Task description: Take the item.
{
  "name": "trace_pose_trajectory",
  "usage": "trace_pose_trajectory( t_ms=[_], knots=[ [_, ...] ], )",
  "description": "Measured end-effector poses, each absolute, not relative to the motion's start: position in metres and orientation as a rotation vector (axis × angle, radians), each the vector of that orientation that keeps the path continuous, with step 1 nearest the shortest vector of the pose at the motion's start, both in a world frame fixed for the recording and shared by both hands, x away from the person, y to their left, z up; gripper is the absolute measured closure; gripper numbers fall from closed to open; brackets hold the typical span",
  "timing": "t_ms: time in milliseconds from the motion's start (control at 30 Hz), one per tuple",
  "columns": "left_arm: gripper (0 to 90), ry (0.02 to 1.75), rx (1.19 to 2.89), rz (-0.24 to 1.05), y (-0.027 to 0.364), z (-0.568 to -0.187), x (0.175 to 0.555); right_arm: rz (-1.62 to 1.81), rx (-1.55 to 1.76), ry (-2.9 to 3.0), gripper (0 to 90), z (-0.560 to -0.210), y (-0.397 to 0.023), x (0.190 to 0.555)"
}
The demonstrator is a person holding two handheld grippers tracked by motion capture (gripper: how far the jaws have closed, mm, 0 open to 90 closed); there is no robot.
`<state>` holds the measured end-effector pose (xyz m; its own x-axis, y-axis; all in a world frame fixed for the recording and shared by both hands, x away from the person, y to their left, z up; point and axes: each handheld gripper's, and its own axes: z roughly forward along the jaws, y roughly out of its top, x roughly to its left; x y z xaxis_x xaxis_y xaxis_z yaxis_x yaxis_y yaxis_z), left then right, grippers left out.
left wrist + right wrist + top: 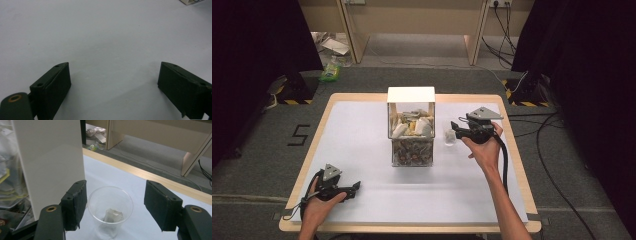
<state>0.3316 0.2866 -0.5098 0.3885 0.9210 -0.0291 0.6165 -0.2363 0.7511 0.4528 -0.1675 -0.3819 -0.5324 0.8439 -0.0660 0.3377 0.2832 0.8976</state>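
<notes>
Two spread jaws of the right gripper (115, 205) stand either side of a clear plastic cup (110, 207) — the drop looks done.
Gripping nothing, they next need to back away without tipping the cup, which stands on the tabletop (362, 130) just beside the clear organiser box (411, 127). The right gripper view shows a tea bag (113, 215) inside; the high view shows the left gripper (357, 186) resting apart — jaws spread, empty.

white box (50, 165) crowding plastic cup (110, 205), open table (362, 135) elsewhere
</notes>
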Motion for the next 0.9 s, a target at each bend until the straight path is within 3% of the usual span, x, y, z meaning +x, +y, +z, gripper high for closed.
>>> trace_pose_trajectory(
  t_ms=[900],
  knots=[
    [10.3, 1.317, 1.956, 0.562, 0.287, -0.510, 0.332, 1.253, 1.031, 2.019, 34.4, -0.376, -0.179, 0.418]
  ],
)
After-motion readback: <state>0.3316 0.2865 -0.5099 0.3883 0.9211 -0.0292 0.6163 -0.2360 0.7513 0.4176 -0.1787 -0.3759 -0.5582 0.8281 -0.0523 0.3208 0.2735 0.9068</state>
